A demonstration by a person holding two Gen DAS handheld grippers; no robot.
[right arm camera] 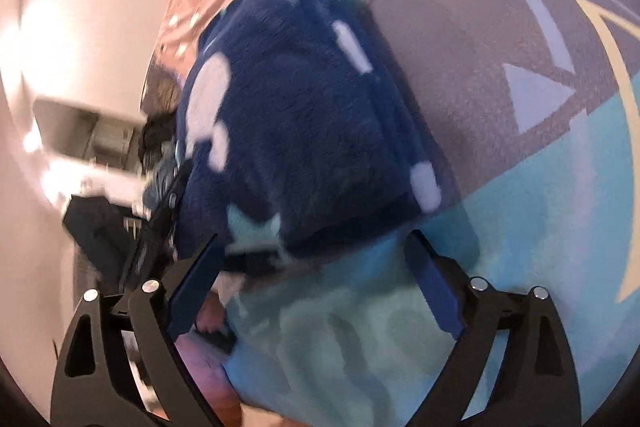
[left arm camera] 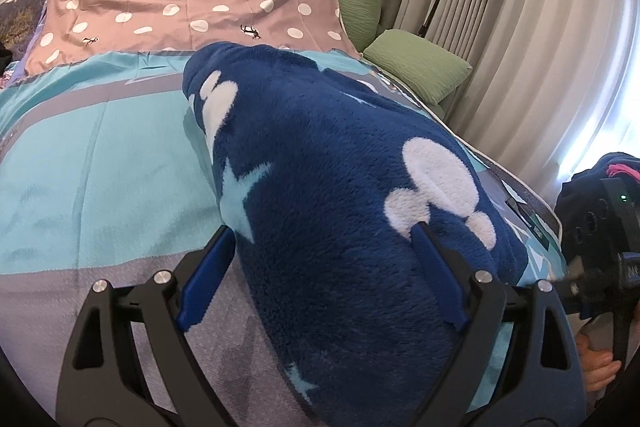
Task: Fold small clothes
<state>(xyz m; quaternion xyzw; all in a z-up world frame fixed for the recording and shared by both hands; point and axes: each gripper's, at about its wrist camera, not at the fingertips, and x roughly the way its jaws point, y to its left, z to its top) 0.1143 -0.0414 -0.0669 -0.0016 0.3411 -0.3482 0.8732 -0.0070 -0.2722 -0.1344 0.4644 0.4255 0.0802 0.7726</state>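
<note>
Both tongs were black linkage frames with silver rivets and blue finger pads (left arm camera: pixel 208 279). Left tongs (left arm camera: pixel 324 231), right tongs (right arm camera: pixel 316 247) matched. Bare skin showed on the right hand (left arm camera: pixel 600 371).

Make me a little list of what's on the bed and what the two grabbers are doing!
garment: fluffy blue fleece with white and light-blue shapes, lying on the bed
bed cover: teal and grey bedspread
left gripper: open, fingers on either side of the fleece
right gripper: open, just short of the fleece edge; blurry
pillows: green pillow near the curtain
</note>
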